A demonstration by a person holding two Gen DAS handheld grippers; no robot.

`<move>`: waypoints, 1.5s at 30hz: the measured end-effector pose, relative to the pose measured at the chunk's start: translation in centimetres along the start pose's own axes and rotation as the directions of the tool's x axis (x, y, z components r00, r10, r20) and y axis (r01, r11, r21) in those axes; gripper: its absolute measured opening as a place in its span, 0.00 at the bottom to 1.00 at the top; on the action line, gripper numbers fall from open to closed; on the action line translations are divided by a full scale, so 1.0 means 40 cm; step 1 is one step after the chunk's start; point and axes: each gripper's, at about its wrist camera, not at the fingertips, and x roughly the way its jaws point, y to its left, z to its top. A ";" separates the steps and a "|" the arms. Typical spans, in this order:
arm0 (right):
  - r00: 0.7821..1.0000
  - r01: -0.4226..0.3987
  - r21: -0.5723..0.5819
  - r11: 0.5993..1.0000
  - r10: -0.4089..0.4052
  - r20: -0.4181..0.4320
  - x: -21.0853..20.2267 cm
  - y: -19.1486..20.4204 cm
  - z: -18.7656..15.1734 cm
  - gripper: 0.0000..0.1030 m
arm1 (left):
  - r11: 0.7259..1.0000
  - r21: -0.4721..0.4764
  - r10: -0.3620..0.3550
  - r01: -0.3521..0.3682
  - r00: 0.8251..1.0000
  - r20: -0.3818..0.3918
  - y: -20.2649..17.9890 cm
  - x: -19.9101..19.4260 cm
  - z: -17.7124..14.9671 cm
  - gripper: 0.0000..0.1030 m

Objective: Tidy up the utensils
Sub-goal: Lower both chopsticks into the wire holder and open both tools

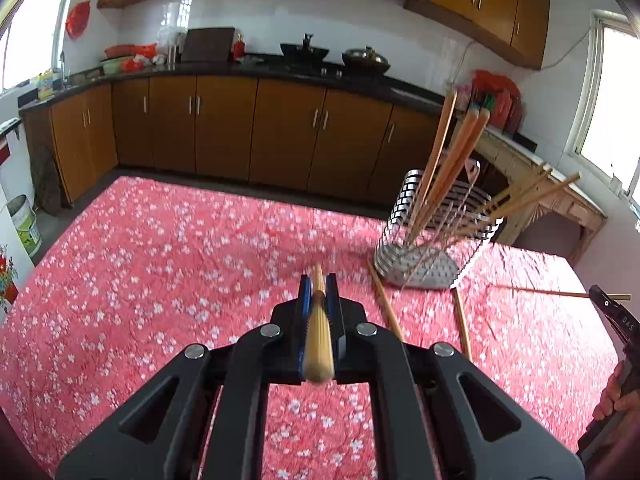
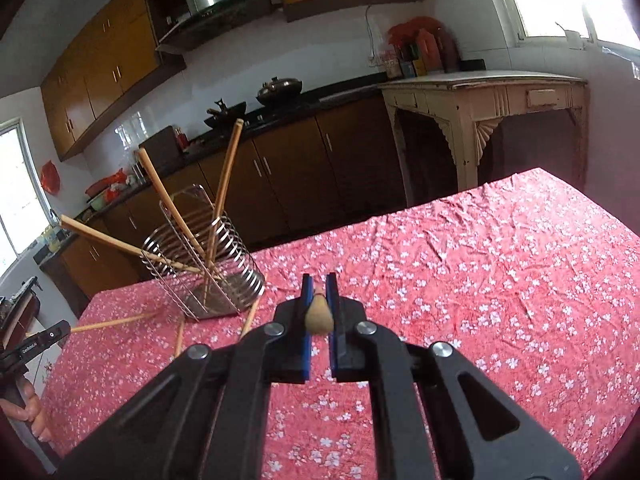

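Note:
My left gripper (image 1: pixel 319 285) is shut on a wooden chopstick (image 1: pixel 319 332), held above the red flowered tablecloth (image 1: pixel 160 264). A wire utensil holder (image 1: pixel 434 232) with several chopsticks leaning in it stands ahead to the right. Two loose chopsticks (image 1: pixel 386 304) lie on the cloth in front of it. My right gripper (image 2: pixel 319 286) is shut on another wooden chopstick (image 2: pixel 319 314), seen end on. The holder (image 2: pixel 208 264) stands to its left in the right wrist view. The right gripper (image 1: pixel 612 312) shows at the right edge of the left wrist view, holding its chopstick (image 1: pixel 536 291).
Loose chopsticks (image 2: pixel 250 316) lie by the holder's base. Brown kitchen cabinets (image 1: pixel 256 132) and a black counter run behind the table. A worn white side table (image 2: pixel 484 108) stands to the far right. The left gripper (image 2: pixel 40 342) shows at the left edge.

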 end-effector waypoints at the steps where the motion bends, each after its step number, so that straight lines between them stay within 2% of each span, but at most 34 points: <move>1: 1.000 -0.007 0.002 1.000 0.007 0.020 -0.005 0.003 0.008 0.07 | 1.000 -0.002 0.001 -0.001 1.000 0.011 0.001 -0.001 0.004 0.07; 9: 0.995 -0.025 -0.016 1.000 0.027 0.098 -0.035 0.020 0.043 0.07 | 1.000 -0.018 -0.011 0.012 0.998 0.066 -0.005 -0.014 0.033 0.07; 19: 0.990 -0.054 -0.044 0.998 0.059 0.131 -0.087 0.047 0.075 0.07 | 0.999 0.000 -0.034 0.034 0.994 0.106 -0.018 -0.061 0.052 0.07; 25: 0.975 -0.128 -0.065 0.990 0.138 0.173 -0.183 0.096 0.145 0.07 | 0.994 0.039 -0.104 0.100 0.985 0.138 -0.065 -0.154 0.092 0.07; 32: 0.944 -0.248 -0.095 0.964 0.263 0.199 -0.286 0.165 0.221 0.07 | 0.978 0.085 -0.201 0.189 0.964 0.172 -0.137 -0.251 0.147 0.07; 35: 0.932 -0.270 -0.114 0.956 0.289 0.220 -0.303 0.207 0.259 0.07 | 0.971 0.093 -0.234 0.220 0.954 0.190 -0.169 -0.268 0.182 0.07; 38: 0.927 -0.265 -0.140 0.954 0.292 0.234 -0.287 0.254 0.298 0.07 | 0.969 0.104 -0.241 0.223 0.946 0.218 -0.205 -0.265 0.229 0.07; 40: 0.934 -0.246 -0.153 0.957 0.276 0.229 -0.250 0.286 0.320 0.07 | 0.973 0.109 -0.225 0.205 0.946 0.232 -0.225 -0.251 0.252 0.07; 45: 0.958 -0.196 -0.168 0.966 0.225 0.175 -0.132 0.343 0.353 0.07 | 0.983 0.106 -0.168 0.148 0.963 0.210 -0.255 -0.160 0.312 0.07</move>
